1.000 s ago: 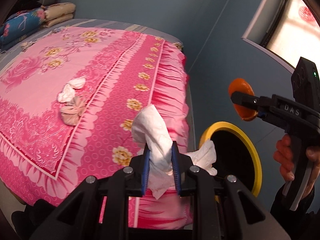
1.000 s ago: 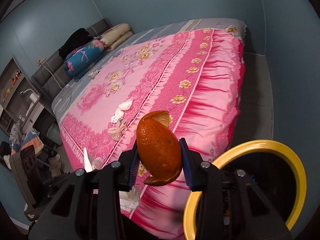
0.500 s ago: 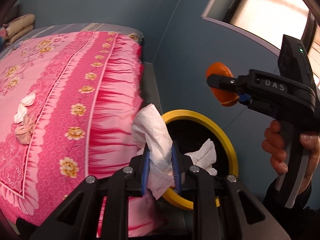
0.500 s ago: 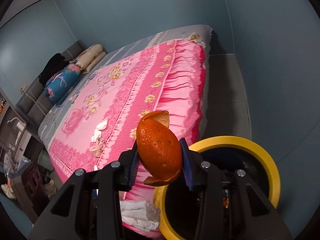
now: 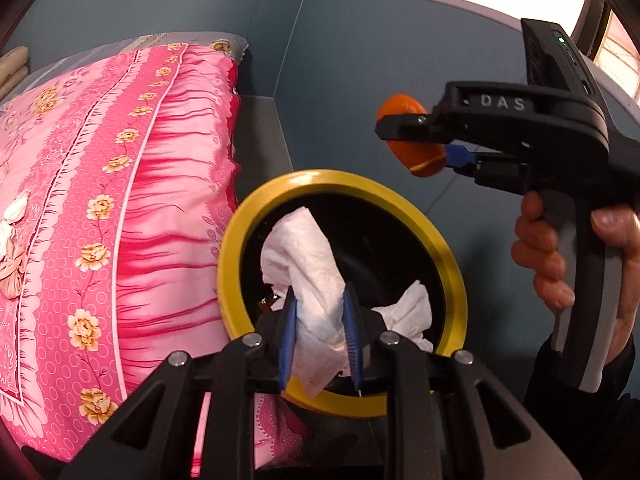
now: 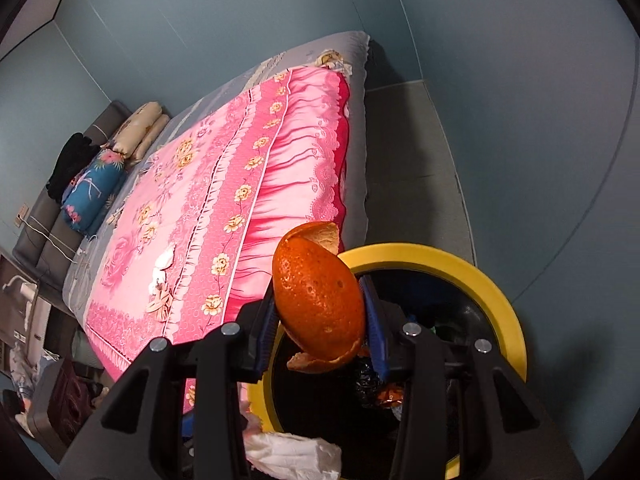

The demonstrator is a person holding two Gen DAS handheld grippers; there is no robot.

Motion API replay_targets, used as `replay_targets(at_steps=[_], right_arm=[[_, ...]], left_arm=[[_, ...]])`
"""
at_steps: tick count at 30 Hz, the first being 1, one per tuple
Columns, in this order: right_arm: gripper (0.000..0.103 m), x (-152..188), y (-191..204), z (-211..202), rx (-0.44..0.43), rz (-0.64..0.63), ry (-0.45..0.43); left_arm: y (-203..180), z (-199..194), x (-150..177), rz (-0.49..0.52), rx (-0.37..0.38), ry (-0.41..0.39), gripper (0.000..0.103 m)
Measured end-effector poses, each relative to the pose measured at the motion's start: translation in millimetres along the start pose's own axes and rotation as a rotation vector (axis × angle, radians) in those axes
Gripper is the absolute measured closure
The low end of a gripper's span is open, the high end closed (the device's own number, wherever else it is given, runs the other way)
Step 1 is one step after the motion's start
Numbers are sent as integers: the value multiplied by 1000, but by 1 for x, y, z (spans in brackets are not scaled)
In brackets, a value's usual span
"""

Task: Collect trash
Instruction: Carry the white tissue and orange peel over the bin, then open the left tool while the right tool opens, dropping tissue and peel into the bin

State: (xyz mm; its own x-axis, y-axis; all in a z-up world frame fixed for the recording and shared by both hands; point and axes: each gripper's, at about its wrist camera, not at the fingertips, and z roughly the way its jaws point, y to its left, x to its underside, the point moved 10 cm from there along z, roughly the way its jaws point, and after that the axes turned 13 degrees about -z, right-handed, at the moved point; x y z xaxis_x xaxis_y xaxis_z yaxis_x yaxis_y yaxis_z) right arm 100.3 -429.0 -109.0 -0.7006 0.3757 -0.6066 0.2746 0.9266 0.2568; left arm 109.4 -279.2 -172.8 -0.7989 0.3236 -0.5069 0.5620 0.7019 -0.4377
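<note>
One yellow-rimmed bin. One white tissue and one orange peel, each in its own gripper. Perhaps three crumpled scraps on one pink bedspread. Three pillows.

Left wrist camera: low behind its own fingers, looks down and forward, close over yellow-rimmed bin; bed at left, right gripper at upper right. Right wrist camera: higher, faces along bed toward far pillows, bin near, lower right. Shared: bin, bed's near pink edge.
</note>
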Motion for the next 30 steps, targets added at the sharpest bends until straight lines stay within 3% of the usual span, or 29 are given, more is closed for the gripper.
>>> replay_targets(at_steps=[5,13,20,30], right_arm=[[63,2,-11,8,16,32,9],[50,3,-25,10,29,79,-3],[46,-1,-26,8,39,76,-36],[40,-13,8,9,-51,-8,-73]], left_arm=[[-3,6,4,9,4,19,79],[5,2,3,-19,-11,6,45],[20,-9,-5,-49,-28,-22,41],[71,-41,-29,-131,-87,-104,33]])
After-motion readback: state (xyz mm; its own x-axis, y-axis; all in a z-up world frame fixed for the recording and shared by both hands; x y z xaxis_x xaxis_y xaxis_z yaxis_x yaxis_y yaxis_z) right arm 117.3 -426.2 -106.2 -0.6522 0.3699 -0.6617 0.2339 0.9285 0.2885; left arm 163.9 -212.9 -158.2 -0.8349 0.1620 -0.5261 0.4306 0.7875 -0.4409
